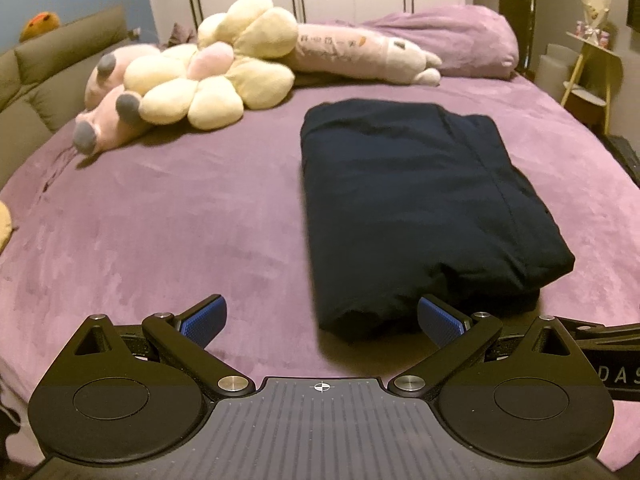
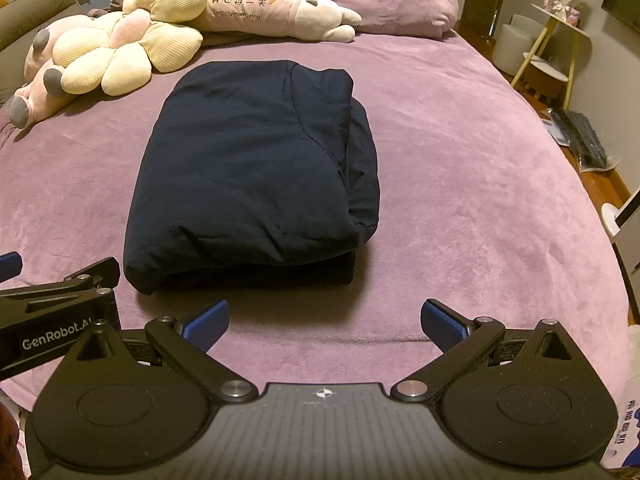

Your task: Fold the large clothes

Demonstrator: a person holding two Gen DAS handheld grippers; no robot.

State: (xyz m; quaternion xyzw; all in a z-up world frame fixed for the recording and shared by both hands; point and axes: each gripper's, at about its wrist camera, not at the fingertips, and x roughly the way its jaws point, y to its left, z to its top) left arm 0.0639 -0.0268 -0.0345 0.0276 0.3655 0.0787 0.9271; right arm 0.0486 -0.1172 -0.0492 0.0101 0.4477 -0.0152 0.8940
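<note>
- Left wrist view: the left hand-held gripper [image 1: 322, 320] has its blue-padded fingers [image 1: 204, 320] spread wide with nothing between them, hovering low over the bed covered in a soft purple plush blanket [image 1: 160, 220].
- The dark navy garment, a thick soft fabric already folded into a compact oblong bundle [image 1: 424, 204], lies on the bed just ahead and a little to the right of this gripper; its near end sits just beside the right-hand pad, though whether it touches is unclear.
- Well beyond, a cream flower-shaped plush cushion [image 1: 216, 80] rests at the head of the bed, apart from the garment.
- Right wrist view: the right hand-held gripper [image 2: 325, 322] is likewise spread wide and empty, near the foot of the bundle [image 2: 256, 168] but apart from it, with bare blanket [image 2: 480, 200] between.
- From here the bundle shows stacked layers and a rounded fold along its right side; the left hand-held gripper's body [image 2: 60, 300] enters at the left edge.
- Judgement: the folding looks essentially complete, with both grippers let go of the cloth.
- The next move, if any, would call for only a light press to tidy the looser near edge, or drawing both grippers clear without snagging the top layer.
</note>
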